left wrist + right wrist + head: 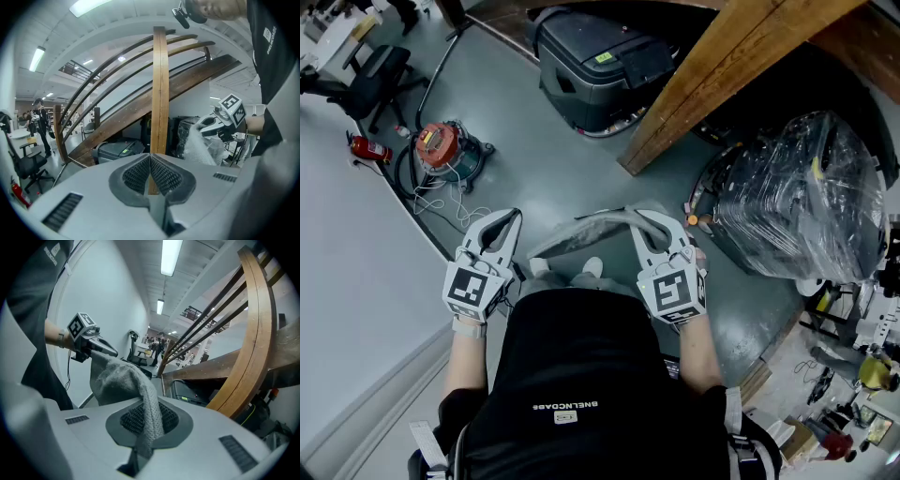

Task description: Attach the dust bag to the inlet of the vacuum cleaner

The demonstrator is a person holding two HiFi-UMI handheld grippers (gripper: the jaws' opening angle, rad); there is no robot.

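Observation:
A grey knitted dust bag [581,234] hangs in front of the person's body, above the grey floor. My right gripper [645,217] is shut on one end of it; in the right gripper view the cloth [123,380] runs up out of the closed jaws [150,405] towards the left gripper [112,352]. My left gripper [510,217] is beside the bag's other end, its jaws [150,157] closed with nothing visible between them. From there the bag [199,147] shows by the right gripper [202,126]. A small round vacuum cleaner [441,150] with an orange-red top stands on the floor, far left.
A slanted wooden stair beam [741,66] crosses the upper right. Under it sits a plastic-wrapped load [806,197]. A large dark grey machine [595,66] stands at the top middle. An office chair [370,80] and a red extinguisher [370,148] are by the left wall.

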